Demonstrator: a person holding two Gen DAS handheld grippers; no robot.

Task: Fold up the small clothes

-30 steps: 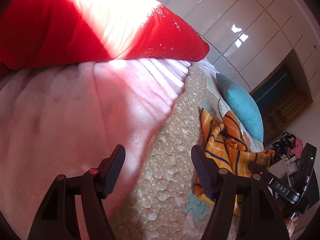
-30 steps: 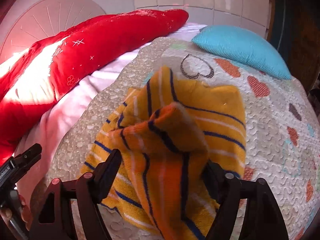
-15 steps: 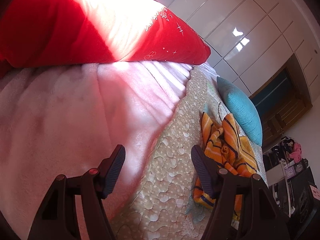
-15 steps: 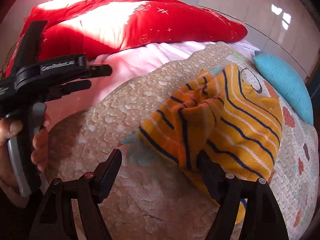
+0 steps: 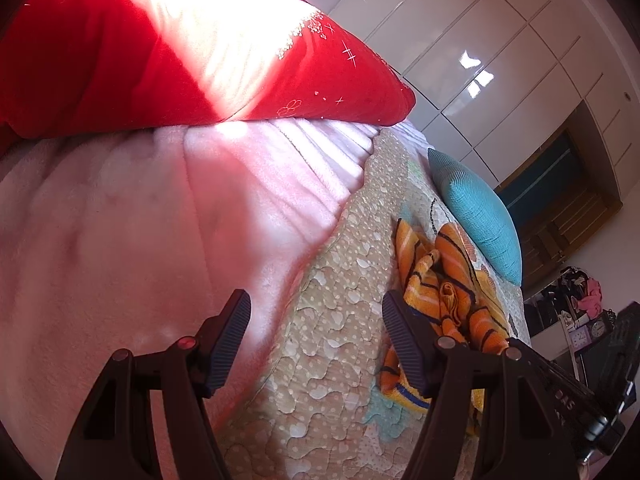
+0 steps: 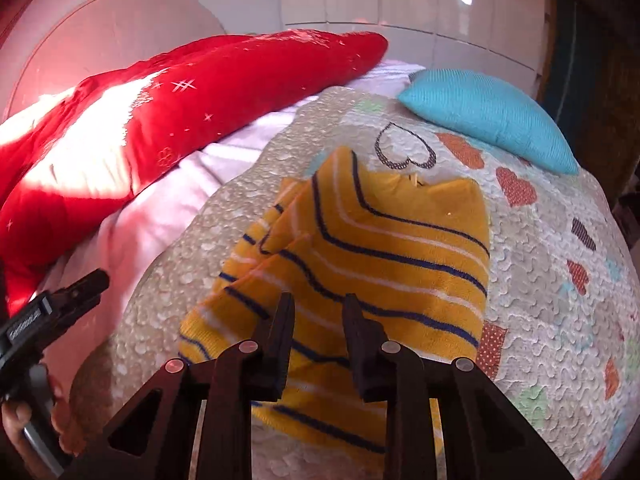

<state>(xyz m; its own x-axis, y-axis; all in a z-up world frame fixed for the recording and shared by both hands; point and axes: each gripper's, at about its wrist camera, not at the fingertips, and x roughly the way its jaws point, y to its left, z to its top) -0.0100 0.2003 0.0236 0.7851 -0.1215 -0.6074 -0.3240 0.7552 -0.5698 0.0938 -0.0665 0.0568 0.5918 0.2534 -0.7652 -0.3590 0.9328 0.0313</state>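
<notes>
Striped sweater [image 6: 384,248], now flatter at frame centre on the bed quilt [image 6: 540,300], sits under the narrowed right tool [image 6: 316,316], maybe pinching it, while the left tool [image 5: 316,332] waits open.

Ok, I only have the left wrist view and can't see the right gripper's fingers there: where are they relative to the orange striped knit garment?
Observer: The right gripper is over the near half of the orange striped knit garment, jaws only a slim gap apart.
Operator: Pinching cloth?
Observer: Cannot tell; striped fabric shows through the gap.
Operator: Is the garment lying flat?
Observer: Mostly; a folded layer lies doubled over on its left side.
</notes>
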